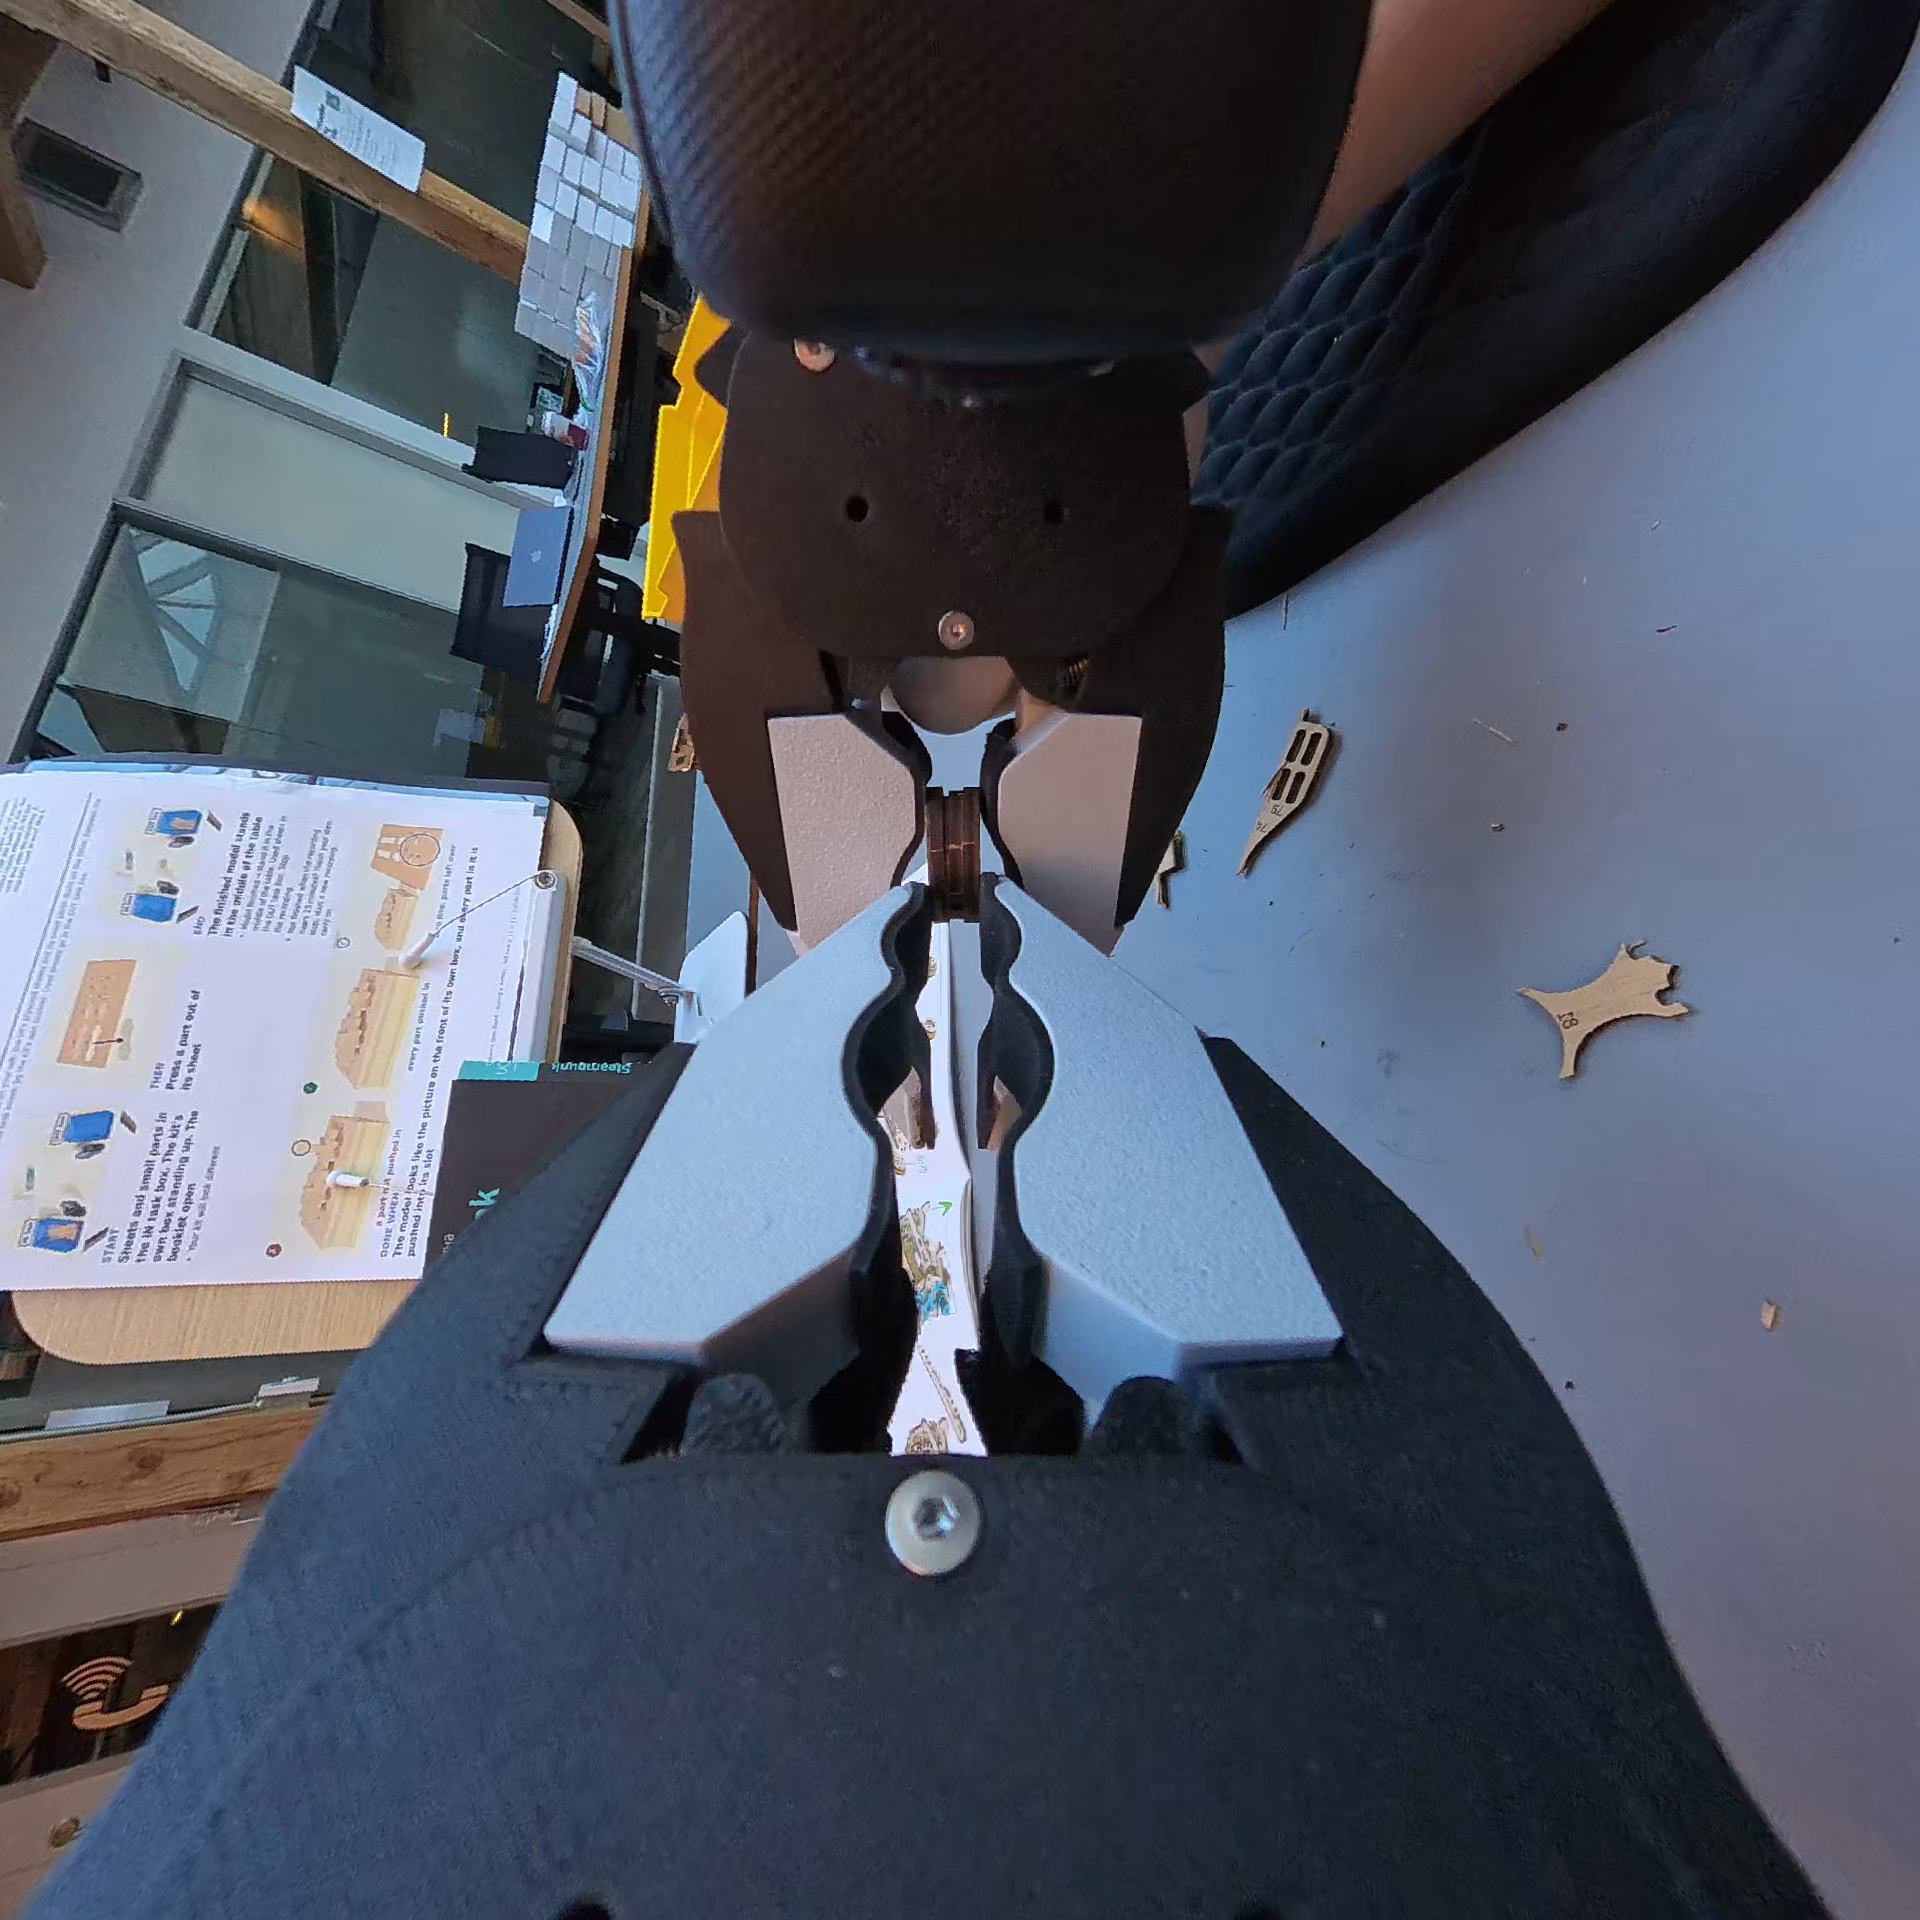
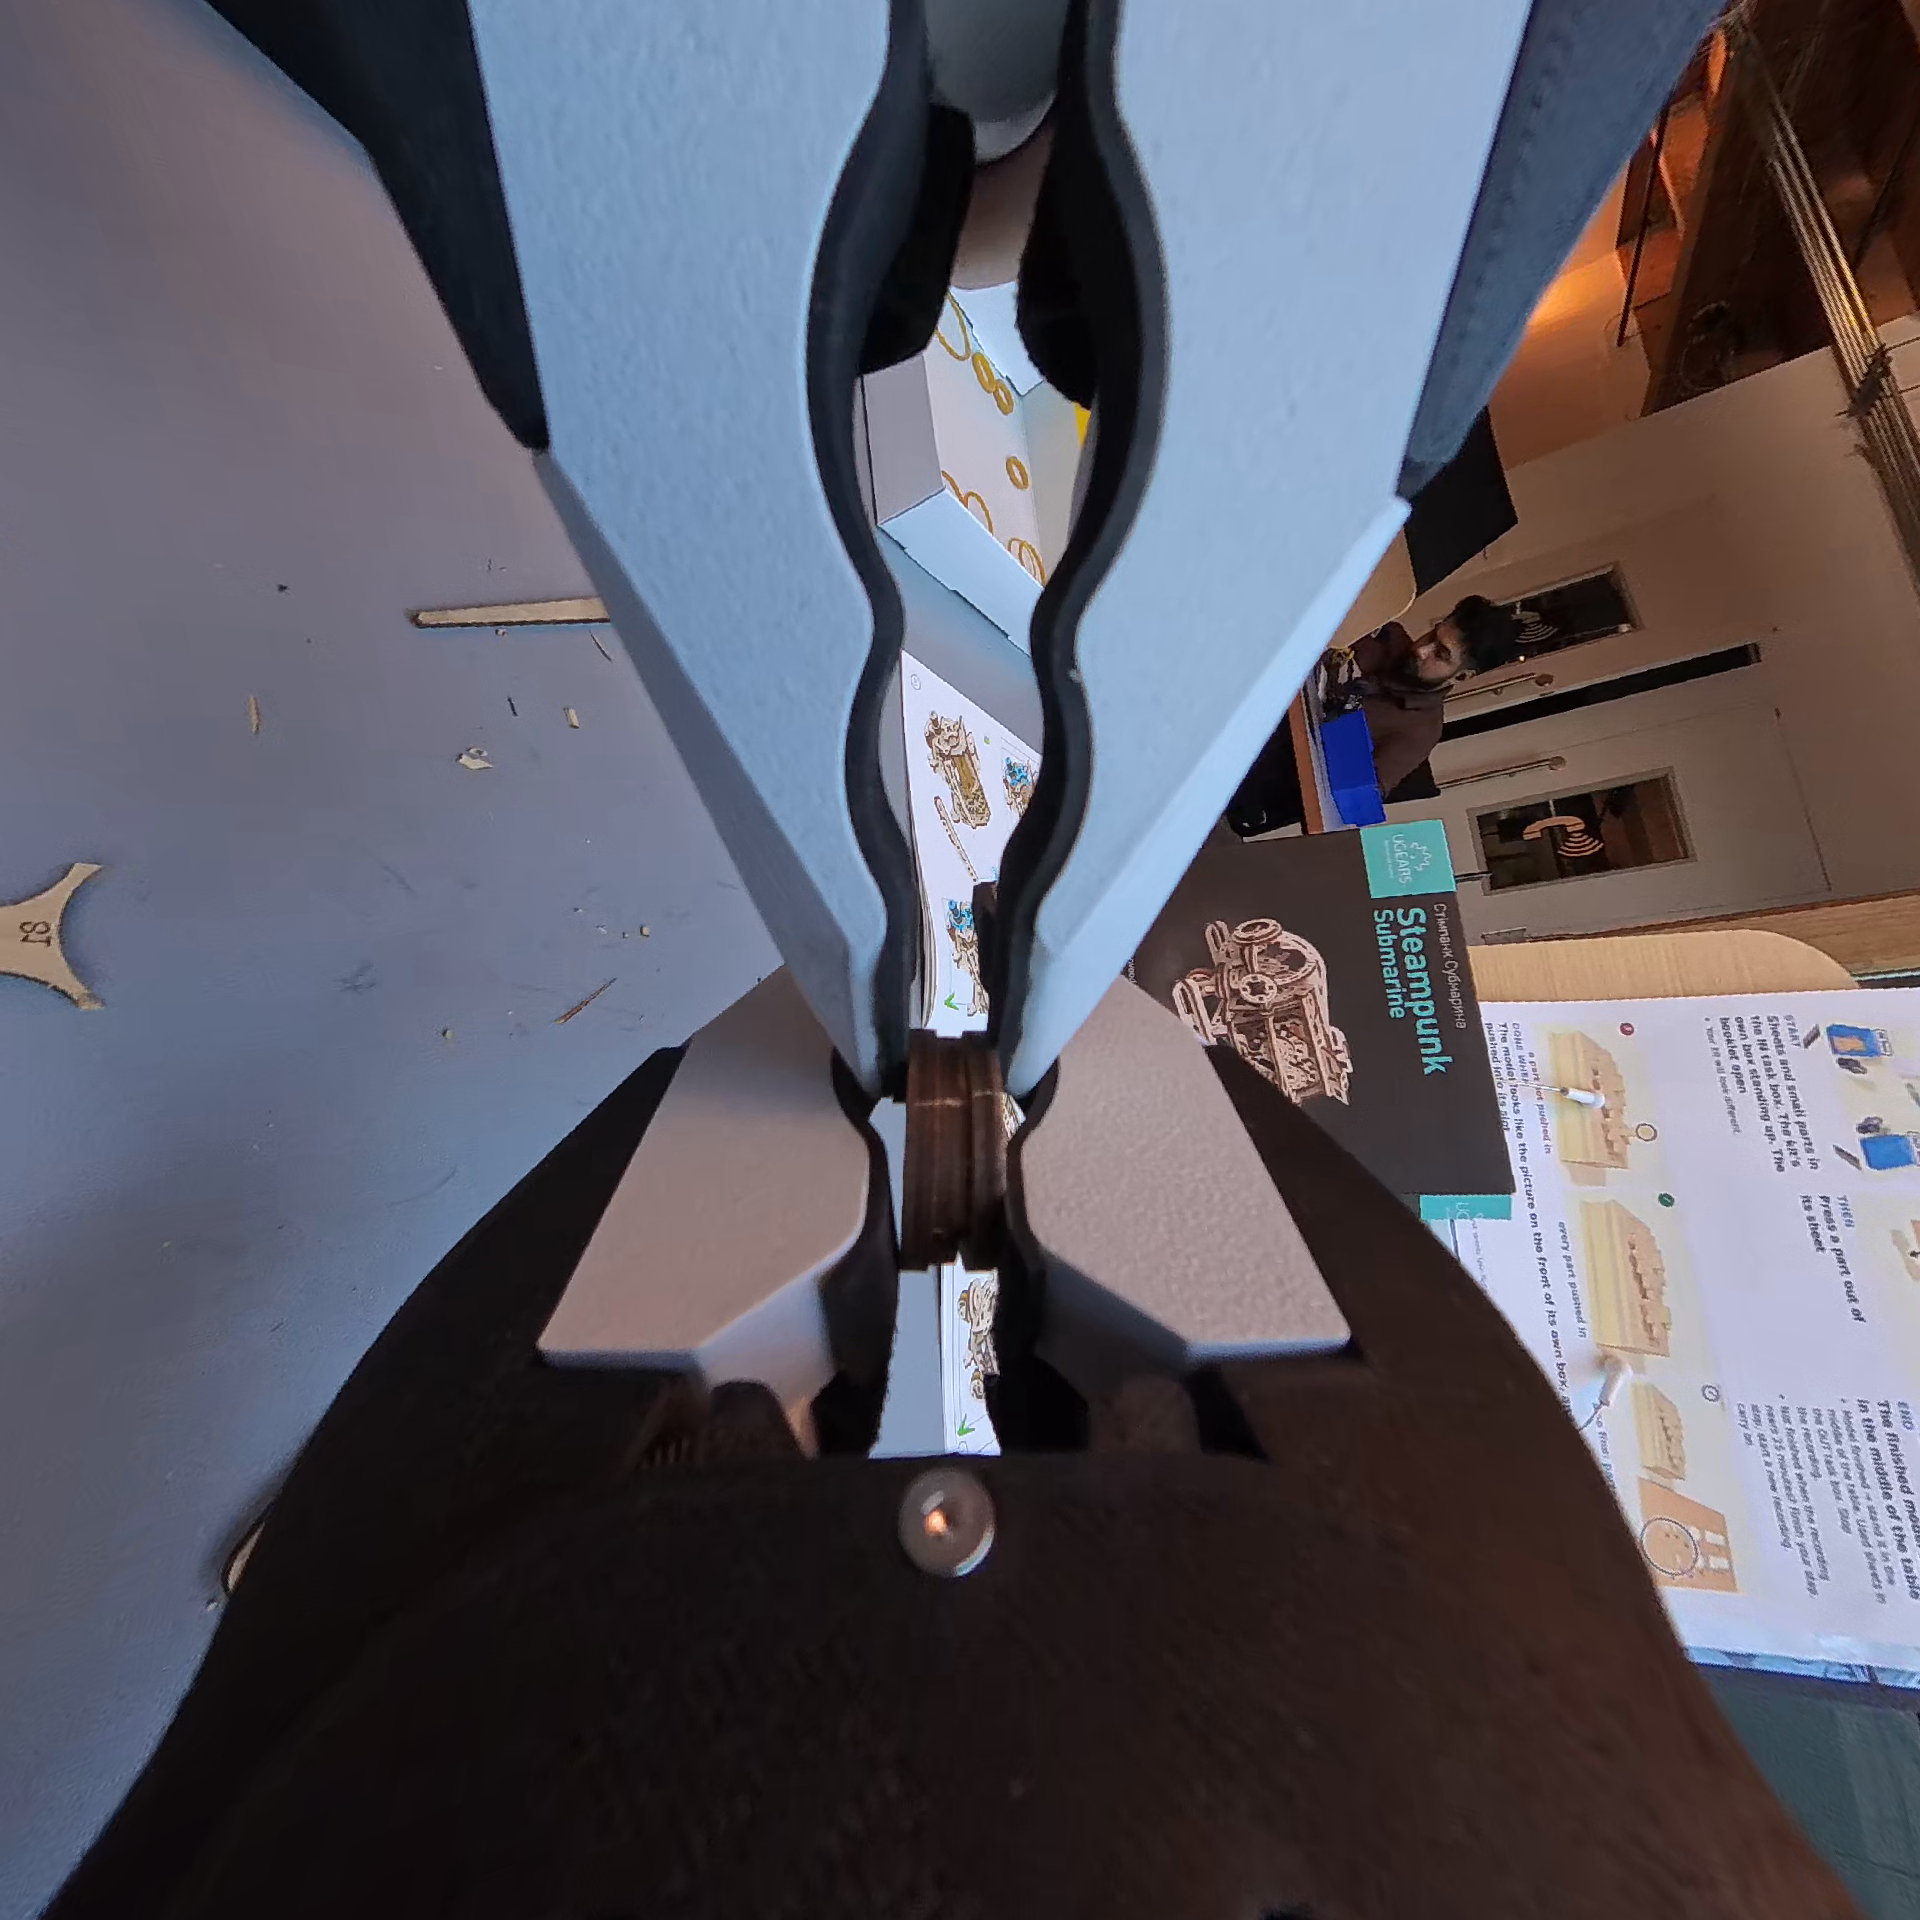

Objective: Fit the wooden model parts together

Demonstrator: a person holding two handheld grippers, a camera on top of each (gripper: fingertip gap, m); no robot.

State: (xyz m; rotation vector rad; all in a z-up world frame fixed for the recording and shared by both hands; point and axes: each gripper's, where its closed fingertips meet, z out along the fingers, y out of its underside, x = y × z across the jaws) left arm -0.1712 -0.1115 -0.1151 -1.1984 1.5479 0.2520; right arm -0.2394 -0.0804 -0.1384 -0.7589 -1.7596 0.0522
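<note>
Two claws meet tip to tip over the bench (image 1: 1558, 1247), both pinching the same small stack of round wooden discs (image 2: 951, 1164). In the right wrist view the right claw (image 2: 948, 1174) grips the stack near its lower half, its pads pressed against the two outer faces, while the left claw (image 1: 948, 914) comes in from the far side and clamps the upper edge of the stack (image 1: 951, 854). The discs are held in the air between the two tools, edge-on to both cameras, with grooves showing between the layers.

By my reading, the step in hand is pressing the layers of this stack together, or seating them on a shared axle; whether a pin runs through them is hidden. The layers look close but not perfectly flush, one edge standing slightly proud.

The next move probably calls for a firm, even squeeze square across the faces, with both claws kept in line so the discs do not skew or pop out sideways. After that, one claw would need to let go to fetch another piece.

Loose parts wait on the bench: a numbered star-shaped offcut (image 1: 1600, 1006) and a slotted piece (image 1: 1288, 790). The kit box (image 2: 1320, 1018), a booklet (image 2: 961, 831) and an instruction sheet (image 1: 270, 1029) lie beyond.
</note>
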